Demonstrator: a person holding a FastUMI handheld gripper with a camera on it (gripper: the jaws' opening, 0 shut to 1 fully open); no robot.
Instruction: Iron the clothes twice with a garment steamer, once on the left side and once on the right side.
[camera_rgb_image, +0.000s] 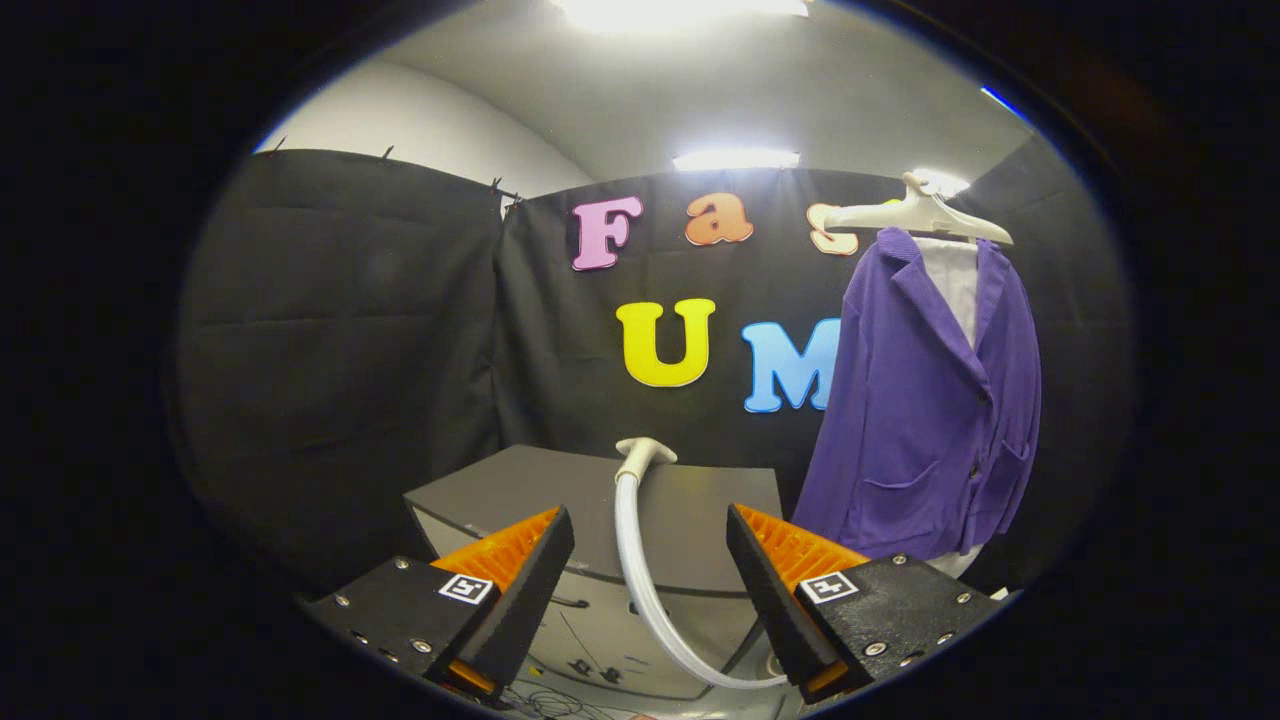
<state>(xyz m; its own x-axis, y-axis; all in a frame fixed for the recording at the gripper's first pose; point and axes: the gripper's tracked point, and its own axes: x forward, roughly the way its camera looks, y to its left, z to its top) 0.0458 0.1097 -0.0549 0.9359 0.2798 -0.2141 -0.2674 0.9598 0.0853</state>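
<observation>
A purple jacket (925, 400) over a white shirt hangs on a pale hanger (920, 215) against the booth wall, beyond and to the right of my fingers. The steamer head (643, 452) rests on the top of a grey cabinet (560, 485), straight ahead between my fingers. Its pale hose (640, 580) runs down from the head and curves right under my right finger. My gripper (650, 545) is open, fingers wide apart on either side of the hose, not touching it or the head.
The grey cabinet stands low in front of the black cloth wall, with drawer fronts (600, 640) below its top. Thin cables (545, 700) lie on the floor under my fingers. Ceiling lights (735, 158) glare above.
</observation>
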